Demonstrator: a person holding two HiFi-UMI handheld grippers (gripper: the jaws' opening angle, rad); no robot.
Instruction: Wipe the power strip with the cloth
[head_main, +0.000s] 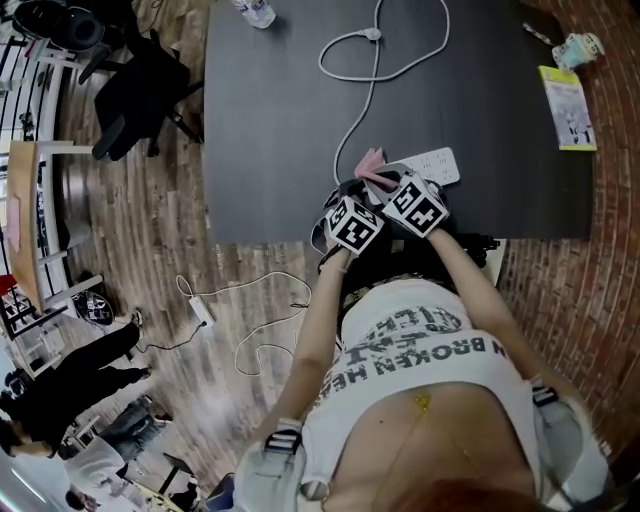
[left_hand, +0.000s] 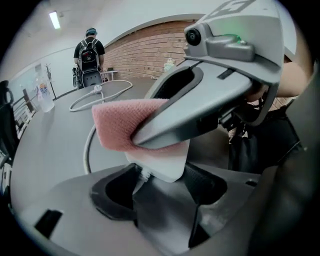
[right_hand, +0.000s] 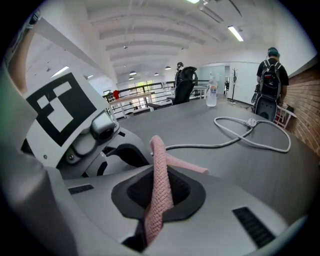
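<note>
Dark grey table (head_main: 270, 130) on a wooden floor (head_main: 190, 250), bounded on one side by a brick wall (head_main: 590, 290), as seen from the head view. A white power strip (head_main: 436, 164) is laid flat near the table's near edge, and its white cable (head_main: 366, 92) is looped away across the top towards a clear bottle (head_main: 255, 10) at the far edge. A yellow-green booklet (head_main: 566, 108) is placed well apart, by the wall.

Both grippers are held close together over the near end of the strip. The left gripper (left_hand: 160, 189) is shown with its jaws spread wide; the strip's cable end is seen between them. The pads appear not to be pressed on it, though contact cannot be ruled out from this angle. The right gripper (right_hand: 159, 194) is shown with its jaws closed on a pink cloth (right_hand: 161, 165), which is pinched upright as a narrow fold and bent over at the top. In the left gripper view the cloth is seen spread over the strip's upper face, just beneath the right gripper's nose.

A person with a backpack (left_hand: 90, 52) is seen standing beyond the table's far end.
</note>
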